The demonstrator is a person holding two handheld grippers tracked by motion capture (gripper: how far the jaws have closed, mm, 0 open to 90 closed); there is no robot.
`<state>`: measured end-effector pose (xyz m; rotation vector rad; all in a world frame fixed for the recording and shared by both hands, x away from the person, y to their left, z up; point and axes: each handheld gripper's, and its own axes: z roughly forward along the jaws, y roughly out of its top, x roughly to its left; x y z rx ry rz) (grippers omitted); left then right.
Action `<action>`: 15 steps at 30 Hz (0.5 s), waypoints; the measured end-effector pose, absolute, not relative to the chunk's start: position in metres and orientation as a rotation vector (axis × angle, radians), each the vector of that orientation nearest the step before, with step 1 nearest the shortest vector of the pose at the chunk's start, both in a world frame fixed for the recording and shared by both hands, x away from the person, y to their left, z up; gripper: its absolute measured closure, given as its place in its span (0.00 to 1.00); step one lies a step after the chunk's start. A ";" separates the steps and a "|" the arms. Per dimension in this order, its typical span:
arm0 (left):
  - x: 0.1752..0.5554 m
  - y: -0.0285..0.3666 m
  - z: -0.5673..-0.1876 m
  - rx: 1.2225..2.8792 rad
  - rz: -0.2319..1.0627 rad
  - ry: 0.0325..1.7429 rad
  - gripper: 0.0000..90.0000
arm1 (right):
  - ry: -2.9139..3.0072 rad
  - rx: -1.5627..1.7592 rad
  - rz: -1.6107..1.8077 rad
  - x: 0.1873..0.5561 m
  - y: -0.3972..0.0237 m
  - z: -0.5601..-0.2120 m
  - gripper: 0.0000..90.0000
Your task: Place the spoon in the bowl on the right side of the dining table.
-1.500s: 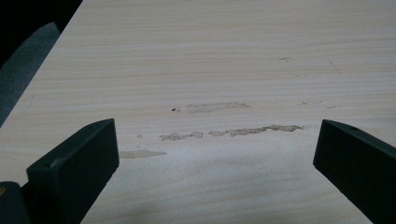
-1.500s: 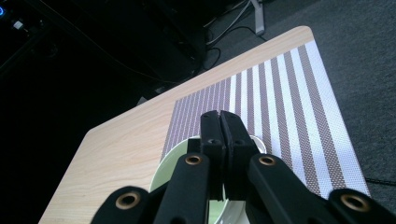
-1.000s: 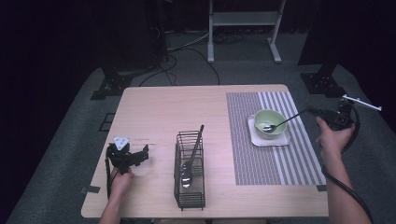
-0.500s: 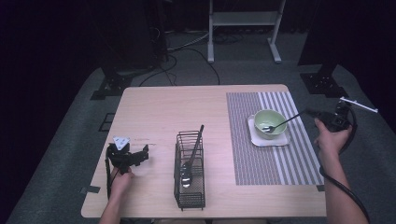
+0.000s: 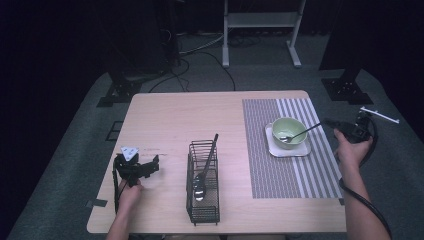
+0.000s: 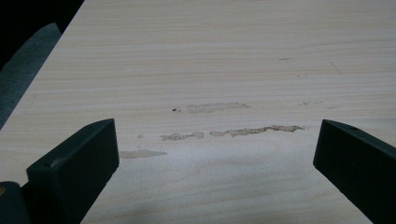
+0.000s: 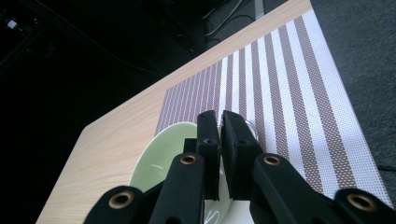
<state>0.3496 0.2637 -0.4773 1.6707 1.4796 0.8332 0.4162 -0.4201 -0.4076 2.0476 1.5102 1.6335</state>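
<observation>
A black wire rack (image 5: pixel 203 187) holds a spoon (image 5: pixel 201 179) on the wooden table (image 5: pixel 165 125).

Pale green bowl (image 5: pixel 288 130), brown-and-white striped placemat (image 5: pixel 295 150) (black wire basket (image 5: pixel 202 186))

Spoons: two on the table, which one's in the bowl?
The spoon on the right: its head rests in the green bowl on the striped placemat, handle pointing toward the right gripper. The other spoon stands in the black wire caddy.
</observation>
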 end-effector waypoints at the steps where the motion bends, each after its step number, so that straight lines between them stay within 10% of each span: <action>1: 0.350 0.264 -0.477 1.672 0.833 1.480 0.00 | 1.512 2.049 1.634 0.416 -0.420 -0.408 0.94; 15: 0.350 0.264 -0.477 1.668 0.831 1.487 0.00 | 1.560 2.074 1.611 0.419 -0.420 -0.419 0.81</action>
